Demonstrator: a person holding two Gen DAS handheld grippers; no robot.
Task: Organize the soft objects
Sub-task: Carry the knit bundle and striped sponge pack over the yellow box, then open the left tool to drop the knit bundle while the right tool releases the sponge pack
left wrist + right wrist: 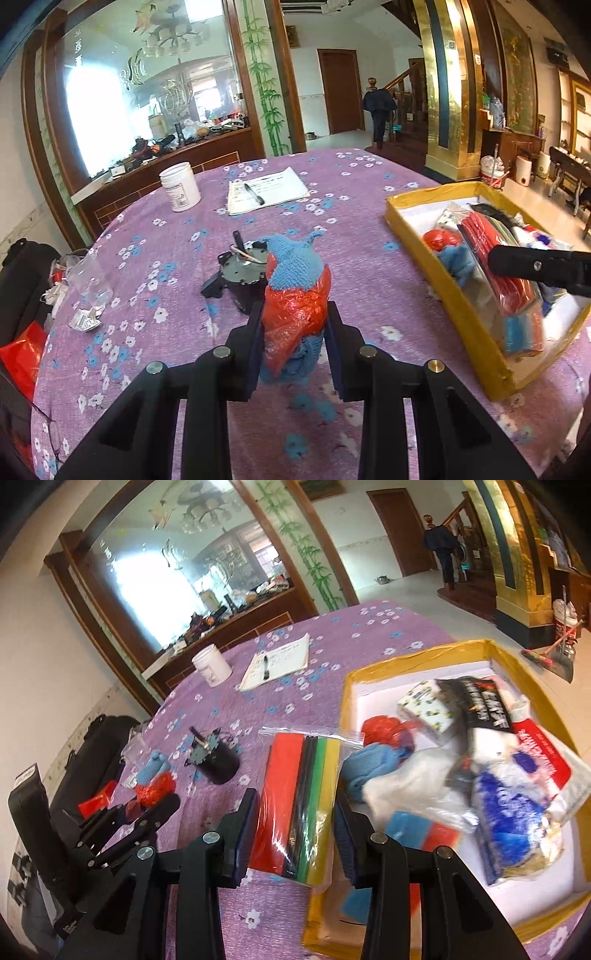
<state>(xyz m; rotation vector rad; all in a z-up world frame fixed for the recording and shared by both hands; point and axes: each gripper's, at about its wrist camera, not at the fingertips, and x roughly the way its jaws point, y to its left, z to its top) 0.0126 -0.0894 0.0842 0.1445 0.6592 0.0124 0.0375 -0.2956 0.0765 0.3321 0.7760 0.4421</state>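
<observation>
My left gripper (294,334) is shut on a blue knitted bundle wrapped in red plastic (295,295), held upright over the purple floral tablecloth (166,258). It also shows in the right wrist view (153,779). My right gripper (295,827) is shut on a clear zip bag of coloured sheets (299,805), red, black, green and yellow, held over the left rim of the yellow box (413,655). The box (443,273) holds several soft items: a blue knitted piece (364,766), a red bundle (384,725), white and blue bagged goods.
A black motor (240,273) stands just behind the left gripper's bundle. A white jar (180,186) and a notepad with a pen (264,188) lie at the table's far side. Clear plastic and scraps (86,291) lie at the left edge, by a black bag.
</observation>
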